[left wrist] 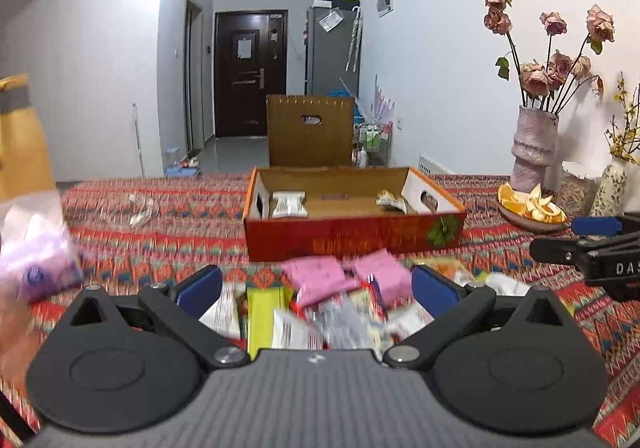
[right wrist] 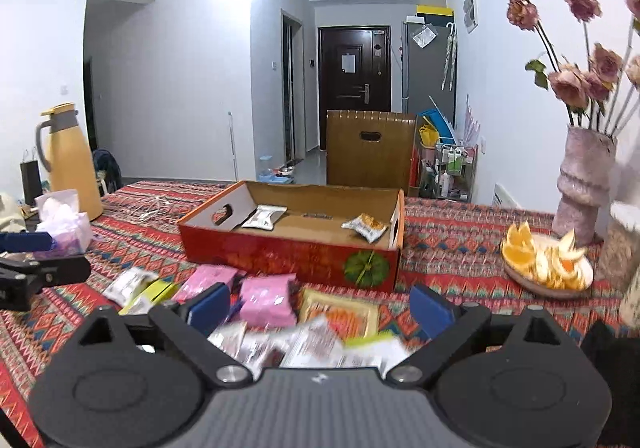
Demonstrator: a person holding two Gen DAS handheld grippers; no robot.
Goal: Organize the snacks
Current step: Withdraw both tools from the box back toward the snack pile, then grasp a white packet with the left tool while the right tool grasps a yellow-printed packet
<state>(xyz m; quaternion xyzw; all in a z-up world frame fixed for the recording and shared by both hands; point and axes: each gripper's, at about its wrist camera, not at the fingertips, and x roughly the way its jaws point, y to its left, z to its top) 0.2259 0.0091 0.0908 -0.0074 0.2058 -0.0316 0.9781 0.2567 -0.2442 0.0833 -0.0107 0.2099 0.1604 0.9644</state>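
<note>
A shallow red cardboard box [left wrist: 352, 238] [right wrist: 280, 252] stands open on the patterned tablecloth, with a white packet [left wrist: 289, 203] [right wrist: 264, 216] at its left end and an orange-white packet [left wrist: 391, 200] [right wrist: 366, 227] at its right. In front of it lies a loose pile of snack packets, among them two pink packs [left wrist: 320, 276] [right wrist: 266, 298]. My left gripper [left wrist: 316, 288] hovers open over the pile, nothing between its blue pads. My right gripper [right wrist: 320, 308] is also open above the pile, empty. Each gripper's tip shows at the edge of the other's view.
A plate of orange slices [left wrist: 532, 207] [right wrist: 546, 264] and a pink vase of dried roses [left wrist: 534, 143] [right wrist: 586, 183] stand at the right. A yellow thermos [right wrist: 70, 159] and a tissue pack [right wrist: 66, 224] [left wrist: 36, 248] are at the left. A brown chair [left wrist: 310, 131] stands behind the table.
</note>
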